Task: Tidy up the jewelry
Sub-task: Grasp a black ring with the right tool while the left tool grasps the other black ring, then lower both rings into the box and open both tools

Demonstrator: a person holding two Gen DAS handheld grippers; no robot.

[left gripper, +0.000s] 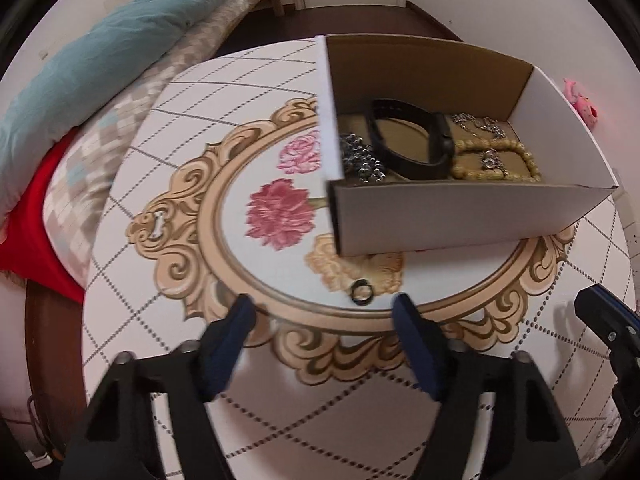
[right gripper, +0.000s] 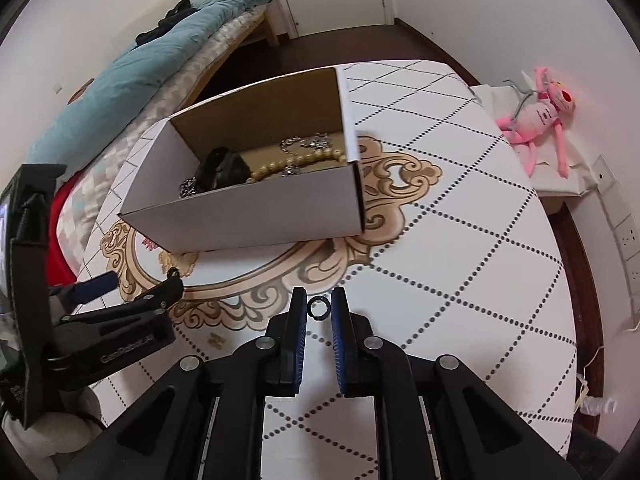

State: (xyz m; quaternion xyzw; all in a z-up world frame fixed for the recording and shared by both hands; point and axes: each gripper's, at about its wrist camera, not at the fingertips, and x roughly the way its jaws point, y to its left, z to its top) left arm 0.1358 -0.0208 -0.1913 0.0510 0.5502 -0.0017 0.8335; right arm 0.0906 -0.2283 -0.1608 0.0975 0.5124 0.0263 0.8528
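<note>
A cardboard box (left gripper: 460,220) (right gripper: 260,216) stands on the patterned table and holds a black watch band (left gripper: 412,140) (right gripper: 222,168), silver chains (left gripper: 360,158) (right gripper: 304,142) and a beige bead bracelet (left gripper: 496,160) (right gripper: 300,162). A small black ring (left gripper: 362,292) lies on the table in front of the box, just beyond my open, empty left gripper (left gripper: 324,308). In the right wrist view a small black ring (right gripper: 319,307) sits between the fingertips of my right gripper (right gripper: 319,306); the jaws stand narrowly apart around it, and I cannot tell whether they touch it.
The table (right gripper: 460,240) has a flowered, gold-framed cloth. A bed with a teal blanket (left gripper: 100,52) lies to the left. A pink plush toy (right gripper: 540,116) sits on a white stand at the right. The left gripper (right gripper: 136,292) shows at the left in the right wrist view.
</note>
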